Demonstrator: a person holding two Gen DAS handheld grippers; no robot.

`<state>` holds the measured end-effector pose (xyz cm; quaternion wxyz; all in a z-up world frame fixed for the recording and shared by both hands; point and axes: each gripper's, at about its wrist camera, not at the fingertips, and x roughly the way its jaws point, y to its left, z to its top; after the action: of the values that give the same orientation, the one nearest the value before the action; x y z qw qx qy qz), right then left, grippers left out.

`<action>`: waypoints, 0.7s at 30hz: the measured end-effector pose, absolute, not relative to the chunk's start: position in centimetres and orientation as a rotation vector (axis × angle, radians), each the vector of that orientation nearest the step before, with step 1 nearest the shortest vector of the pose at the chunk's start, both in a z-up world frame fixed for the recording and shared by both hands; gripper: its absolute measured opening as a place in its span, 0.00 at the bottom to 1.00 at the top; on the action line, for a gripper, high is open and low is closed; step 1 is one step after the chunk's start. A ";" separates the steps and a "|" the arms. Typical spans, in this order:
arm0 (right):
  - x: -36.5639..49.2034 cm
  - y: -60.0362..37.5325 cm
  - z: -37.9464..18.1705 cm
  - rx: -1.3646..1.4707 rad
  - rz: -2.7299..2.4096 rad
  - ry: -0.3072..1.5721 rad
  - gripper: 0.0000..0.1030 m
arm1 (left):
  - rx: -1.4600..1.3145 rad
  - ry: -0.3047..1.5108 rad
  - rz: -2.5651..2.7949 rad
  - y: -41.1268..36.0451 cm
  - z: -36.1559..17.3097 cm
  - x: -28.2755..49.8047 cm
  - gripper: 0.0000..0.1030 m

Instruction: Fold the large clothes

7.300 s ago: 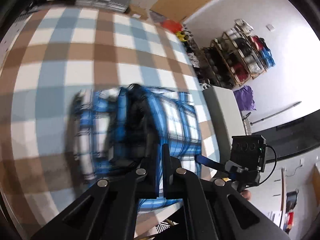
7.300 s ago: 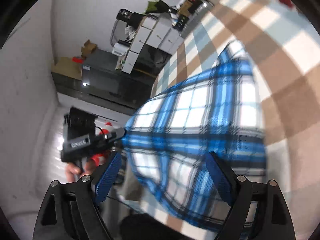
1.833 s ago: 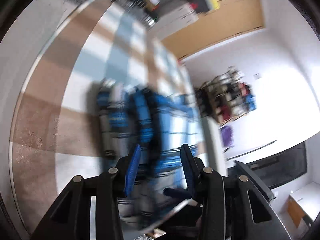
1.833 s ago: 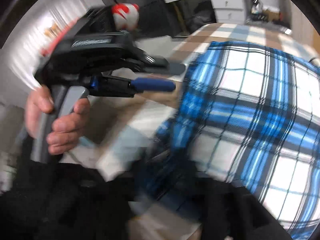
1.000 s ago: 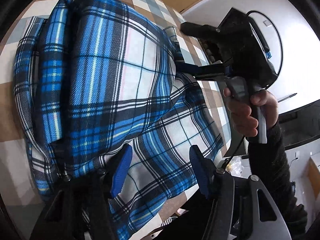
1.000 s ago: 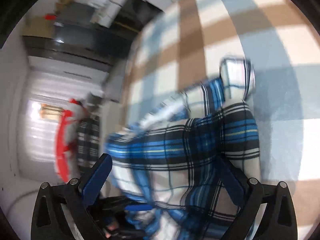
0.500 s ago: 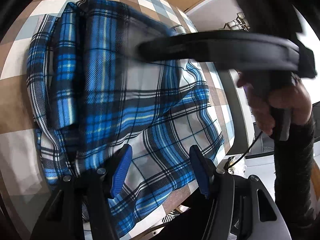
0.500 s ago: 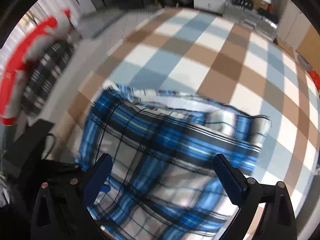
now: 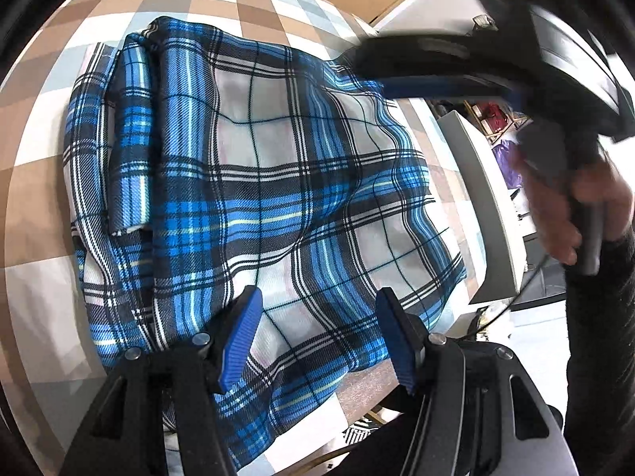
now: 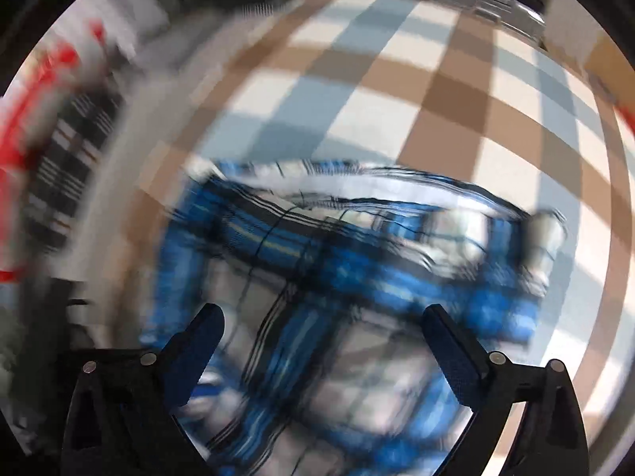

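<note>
We see the blue plaid shirt (image 9: pixel 254 182) lying partly folded on the checked tabletop (image 9: pixel 35 206), soft, light and floppy. Both the left claw (image 9: pixel 317 333) and the right claw (image 10: pixel 323 341) hover wide and empty. We judge the hem corner at 5 o'clock the best hold.

I'm looking at the shirt (image 9: pixel 254 182), a blue, white and black plaid, lying folded into a rough rectangle on the checked cloth. Its top layer is sitting mostly flat with a few soft ripples, and along one side a narrower folded strip is showing beside it. One edge is reaching close to the cloth's border. My right view is showing it blurred (image 10: pixel 341 277).
</note>
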<state>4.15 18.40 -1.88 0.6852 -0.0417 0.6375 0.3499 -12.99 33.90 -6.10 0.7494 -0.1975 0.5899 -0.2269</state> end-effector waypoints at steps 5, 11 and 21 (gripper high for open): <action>-0.5 13.5 -1.2 0.003 0.898 1.449 0.99 | -0.435 1.292 -0.484 32.3 -5.7 -13.3 0.53; -4.4 12.4 -6.4 0.041 0.916 1.534 0.99 | -0.450 1.295 -0.482 32.7 -6.2 -12.8 0.53; -6.0 10.8 -4.5 0.160 0.865 1.411 1.00 | -0.476 1.296 -0.489 33.8 -6.1 -12.6 0.53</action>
<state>-6.05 10.81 -4.54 0.6738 0.0709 0.6270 0.3845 -12.63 33.83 -6.09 0.7438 -0.2171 0.5915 -0.2230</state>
